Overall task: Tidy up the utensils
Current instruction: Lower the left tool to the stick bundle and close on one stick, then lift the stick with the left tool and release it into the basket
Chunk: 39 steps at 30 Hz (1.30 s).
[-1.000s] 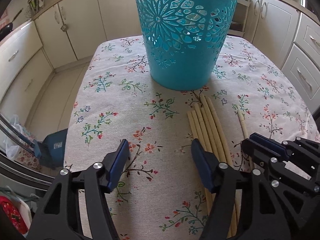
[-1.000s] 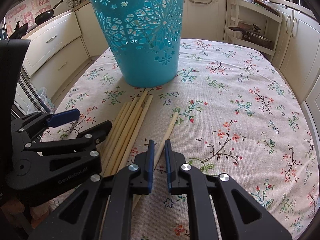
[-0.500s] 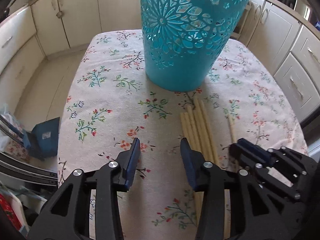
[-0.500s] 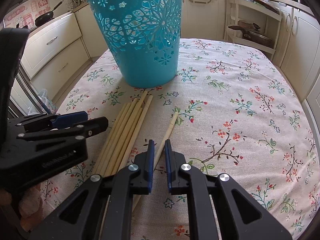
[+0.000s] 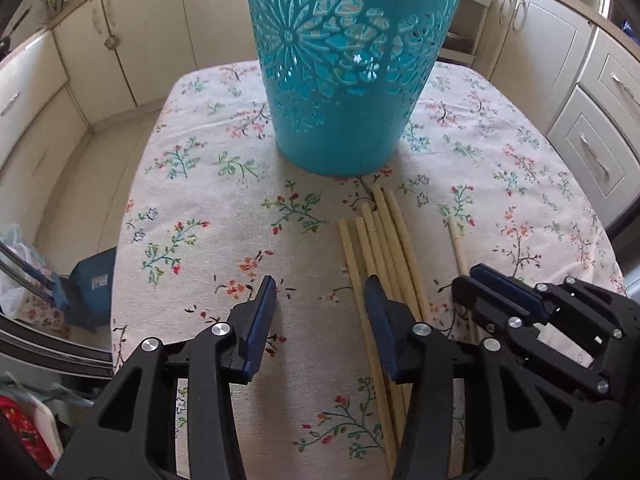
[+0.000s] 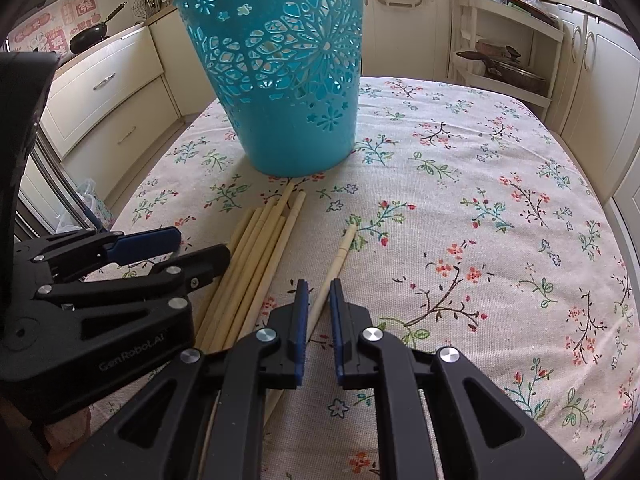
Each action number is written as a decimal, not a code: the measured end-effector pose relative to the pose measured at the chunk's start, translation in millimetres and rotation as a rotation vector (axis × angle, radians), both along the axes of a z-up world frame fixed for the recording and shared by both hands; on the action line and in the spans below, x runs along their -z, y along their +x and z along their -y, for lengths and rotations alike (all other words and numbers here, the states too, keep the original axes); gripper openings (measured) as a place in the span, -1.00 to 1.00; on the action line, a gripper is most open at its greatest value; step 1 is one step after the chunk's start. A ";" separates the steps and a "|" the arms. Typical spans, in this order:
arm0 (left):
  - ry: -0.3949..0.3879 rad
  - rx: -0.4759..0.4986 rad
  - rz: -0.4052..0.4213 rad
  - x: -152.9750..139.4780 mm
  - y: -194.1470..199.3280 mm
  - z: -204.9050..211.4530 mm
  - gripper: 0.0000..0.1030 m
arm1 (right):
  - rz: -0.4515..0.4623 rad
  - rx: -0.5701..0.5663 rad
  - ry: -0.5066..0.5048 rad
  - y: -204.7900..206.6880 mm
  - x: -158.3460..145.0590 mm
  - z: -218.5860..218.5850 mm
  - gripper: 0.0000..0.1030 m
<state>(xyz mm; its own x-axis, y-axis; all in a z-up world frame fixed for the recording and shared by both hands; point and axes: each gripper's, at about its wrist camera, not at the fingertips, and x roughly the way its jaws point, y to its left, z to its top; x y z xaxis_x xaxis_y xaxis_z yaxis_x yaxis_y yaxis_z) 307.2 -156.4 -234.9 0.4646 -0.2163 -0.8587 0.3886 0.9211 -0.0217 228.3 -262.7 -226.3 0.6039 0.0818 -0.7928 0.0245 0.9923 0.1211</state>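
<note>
**On the worktop, every chopstick still outside the basket**

On the floral worktop (image 6: 500, 184), the chopstick bundle (image 5: 384, 256) lies before the blue basket (image 6: 288, 92). The right hand-held gripper (image 6: 318, 320) is clenched on a single chopstick (image 6: 340, 256); the left hand-held gripper (image 5: 320, 320) is opening, empty. Nothing seems sorted yet.

Cream kitchen cabinets (image 5: 120, 40), daylit
</note>
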 end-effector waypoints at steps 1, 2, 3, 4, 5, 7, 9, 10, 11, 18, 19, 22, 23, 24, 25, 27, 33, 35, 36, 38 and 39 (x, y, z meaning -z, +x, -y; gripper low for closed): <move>0.011 0.003 0.003 -0.1 0.2 0.6 -0.17 | 0.000 -0.001 -0.004 0.2 0.1 -0.7 -0.77; 0.021 0.007 0.006 0.0 -0.1 1.7 -0.18 | 0.000 -0.003 -0.008 0.4 0.2 -1.5 -0.76; 0.030 0.008 0.007 -0.1 -0.4 2.6 -0.18 | 0.000 -0.004 -0.012 0.3 0.1 -2.1 -0.76; 0.036 0.009 0.008 -0.2 -0.5 3.7 -0.18 | 0.000 -0.005 -0.018 0.4 0.0 -2.8 -0.76; 0.039 0.010 0.007 -0.4 -0.5 4.6 -0.21 | -0.001 -0.005 -0.020 0.5 -0.2 -3.1 -0.76; 0.040 0.015 0.003 -1.1 -0.6 5.8 -0.30 | -0.001 -0.006 -0.025 0.9 -0.1 -3.9 -0.76; 0.041 0.028 -0.004 -2.0 -0.6 8.6 -0.45 | -0.001 -0.006 -0.028 1.1 -0.1 -4.1 -0.75; 0.042 0.040 -0.010 -2.9 -1.0 10.5 -0.57 | -0.001 -0.006 -0.031 1.0 -0.1 -4.5 -0.75; 0.042 0.047 -0.014 -3.0 -1.0 12.4 -0.67 | 0.000 -0.006 -0.033 0.7 0.1 -4.7 -0.75; 0.024 0.065 -0.042 -4.1 -0.9 15.2 -0.89 | 0.000 -0.007 -0.043 0.5 -0.2 -5.6 -0.75; 0.018 0.065 -0.047 -4.4 -0.3 14.5 -0.90 | 0.000 -0.008 -0.044 0.5 -0.2 -6.0 -0.75; -0.006 0.062 -0.068 -4.6 1.7 10.7 -0.92 | 0.000 -0.007 -0.046 0.8 -0.3 -7.5 -0.75; -0.011 0.061 -0.072 -4.3 1.9 10.0 -0.92 | 0.000 -0.006 -0.046 0.8 -0.3 -7.5 -0.75; -0.015 0.061 -0.075 -4.3 2.0 8.9 -0.92 | 0.000 -0.006 -0.047 0.7 -0.4 -7.6 -0.75; -0.022 0.060 -0.081 -4.4 2.4 7.7 -0.92 | 0.000 -0.006 -0.047 0.8 -0.4 -7.7 -0.75; -0.036 0.058 -0.092 -4.4 2.7 4.9 -0.92 | 0.000 -0.006 -0.048 0.8 -0.4 -7.7 -0.75; -0.068 0.055 -0.088 -11.8 0.4 -2.0 -0.92 | 0.000 -0.006 -0.049 0.9 -0.6 -8.2 -0.75; -0.078 0.054 -0.078 -18.0 -0.2 -4.6 -0.92 | 0.000 -0.006 -0.048 1.0 -0.6 -8.2 -0.74; -0.086 0.053 -0.071 -22.0 -0.4 -6.5 -0.92 | 0.000 -0.006 -0.049 0.9 -0.5 -8.4 -0.74; -0.096 0.050 -0.061 -28.6 -0.5 -9.1 -0.92 | 0.000 -0.005 -0.048 1.0 -0.5 -8.4 -0.74; -0.102 0.048 -0.054 -32.4 -0.7 -10.9 -0.92 | 0.000 -0.006 -0.048 1.0 -0.6 -8.3 -0.74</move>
